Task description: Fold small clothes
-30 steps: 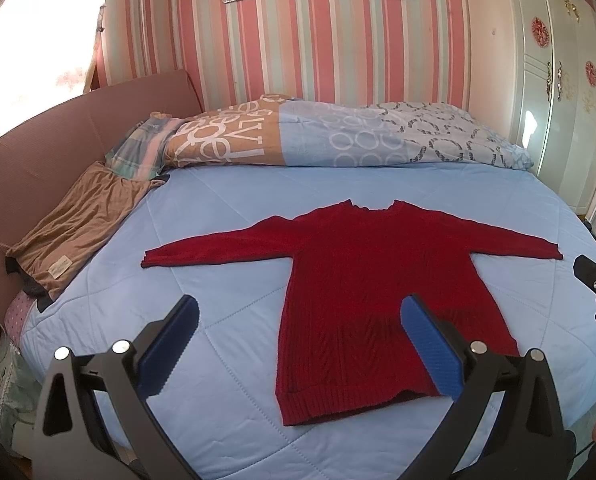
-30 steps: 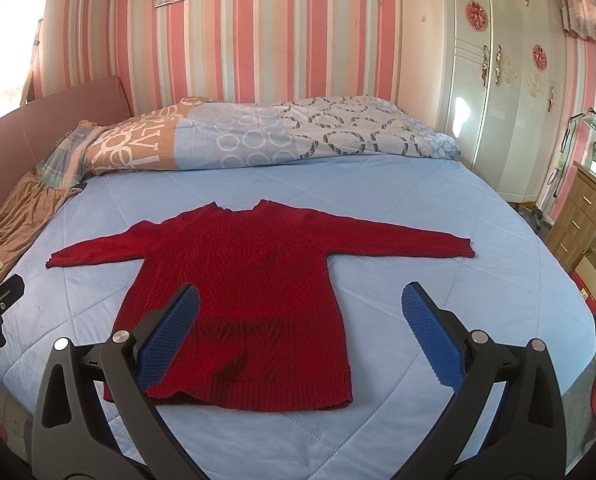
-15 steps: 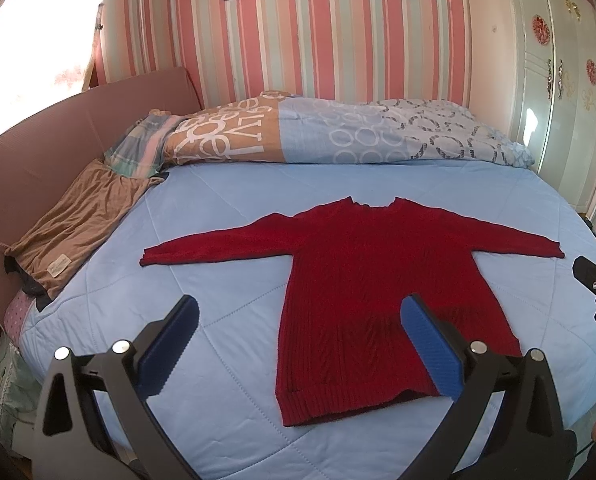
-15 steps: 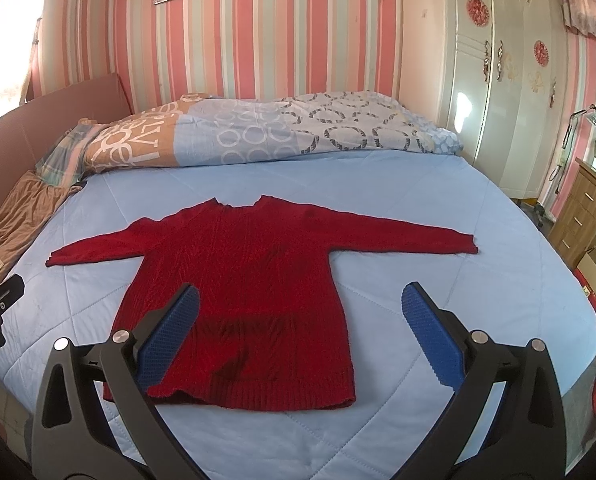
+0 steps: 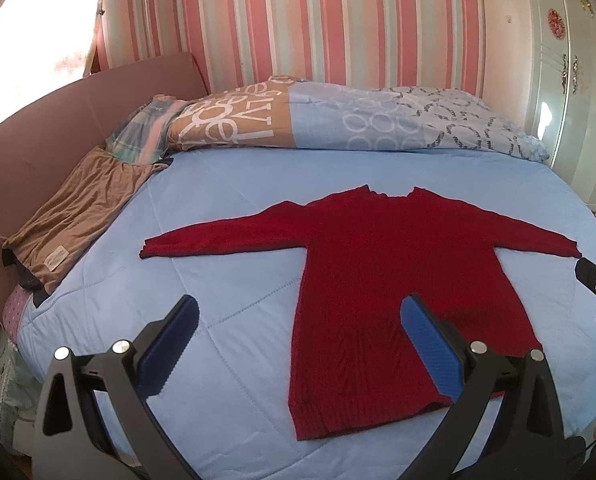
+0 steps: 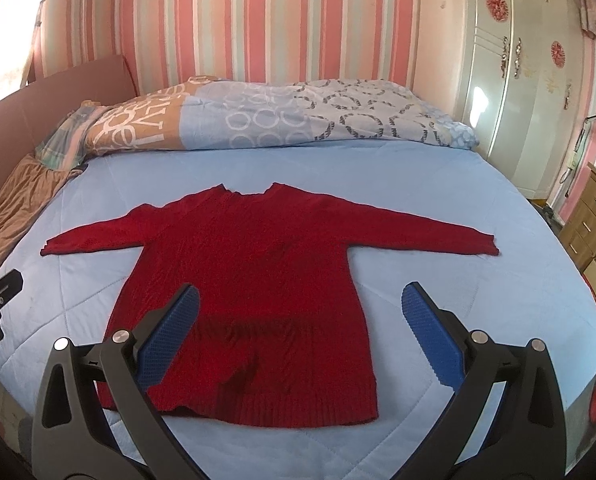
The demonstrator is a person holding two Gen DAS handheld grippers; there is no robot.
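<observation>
Blue bed [image 5: 238, 208]: red sweater [image 5: 382, 276] hem partly hidden

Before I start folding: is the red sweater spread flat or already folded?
Spread flat: the red sweater lies on the bed, both sleeves stretched sideways, hem unfolded.

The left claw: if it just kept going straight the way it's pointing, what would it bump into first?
Probably the blue bedspread just beside the red sweater, near its left edge. The left claw is open and holds nothing; depth is hard to judge here.
</observation>
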